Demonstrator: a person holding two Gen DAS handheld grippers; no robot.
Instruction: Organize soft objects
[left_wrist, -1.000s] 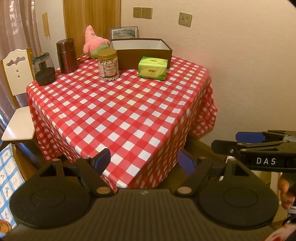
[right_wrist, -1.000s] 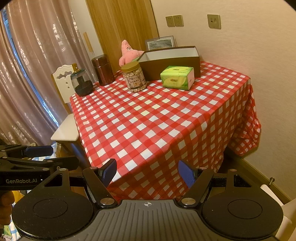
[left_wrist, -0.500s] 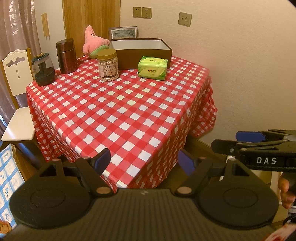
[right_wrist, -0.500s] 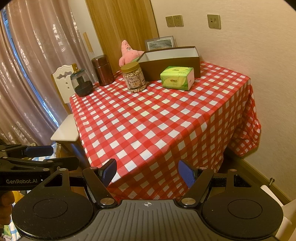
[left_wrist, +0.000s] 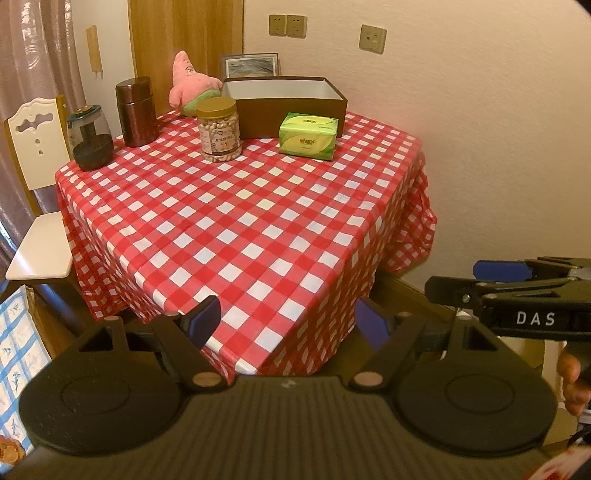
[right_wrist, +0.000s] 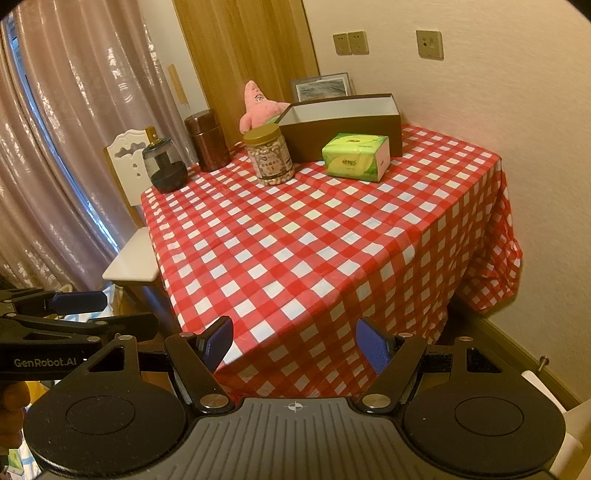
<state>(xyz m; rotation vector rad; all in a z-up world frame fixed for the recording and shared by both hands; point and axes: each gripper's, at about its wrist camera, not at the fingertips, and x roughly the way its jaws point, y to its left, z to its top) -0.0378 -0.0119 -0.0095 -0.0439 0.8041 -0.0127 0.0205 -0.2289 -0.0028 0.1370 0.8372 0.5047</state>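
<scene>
A pink star-shaped plush toy leans at the far side of the red-checked table, left of an open brown box with a white inside. A green tissue pack lies in front of the box. My left gripper hangs open off the table's near corner, with nothing between its blue pads. Beside it my right gripper is also open and empty, far from all the objects.
A jar of nuts, a brown canister and a dark glass grinder stand along the far left. A white chair sits left of the table. A wall is close on the right.
</scene>
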